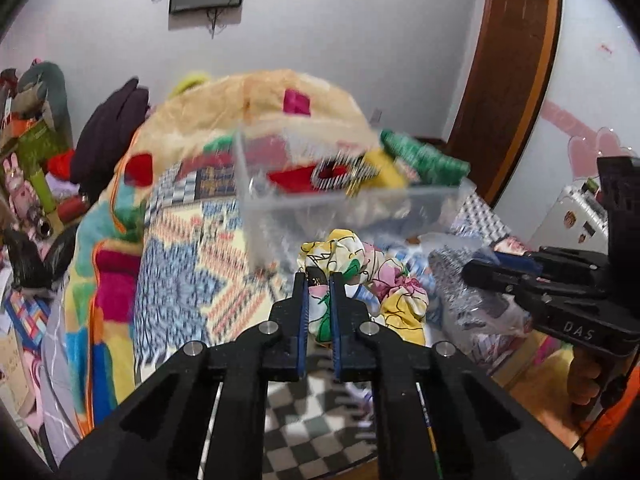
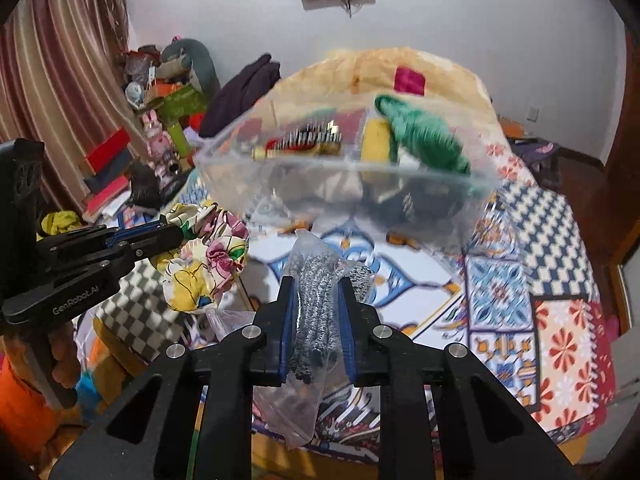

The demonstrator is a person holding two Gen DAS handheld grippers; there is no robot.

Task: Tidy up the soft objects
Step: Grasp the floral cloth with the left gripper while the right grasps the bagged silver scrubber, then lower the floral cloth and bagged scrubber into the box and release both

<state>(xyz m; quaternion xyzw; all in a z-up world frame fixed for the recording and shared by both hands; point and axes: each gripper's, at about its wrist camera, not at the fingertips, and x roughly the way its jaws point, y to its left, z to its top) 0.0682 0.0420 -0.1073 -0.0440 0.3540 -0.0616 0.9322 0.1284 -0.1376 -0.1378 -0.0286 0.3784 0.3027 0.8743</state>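
My left gripper [image 1: 319, 280] is shut on a floral cloth bundle [image 1: 384, 284], yellow, pink and green, held above the bed; it also shows in the right wrist view [image 2: 208, 264]. My right gripper [image 2: 316, 284] is shut on a clear plastic bag of grey knit fabric [image 2: 314, 304], which also shows in the left wrist view [image 1: 472, 292]. A clear plastic bin [image 1: 344, 200] stands on the bed ahead of both grippers, holding a green knit item [image 2: 424, 136], a yellow piece and a red and striped item [image 1: 320, 178].
A patterned quilt [image 2: 520, 272] covers the bed. A large folded plush blanket [image 1: 224, 108] lies behind the bin. Cluttered boxes, books and toys [image 2: 160, 120] stand at the left wall. A wooden door [image 1: 508, 80] is at the right. A checkered cloth [image 1: 308, 432] lies below.
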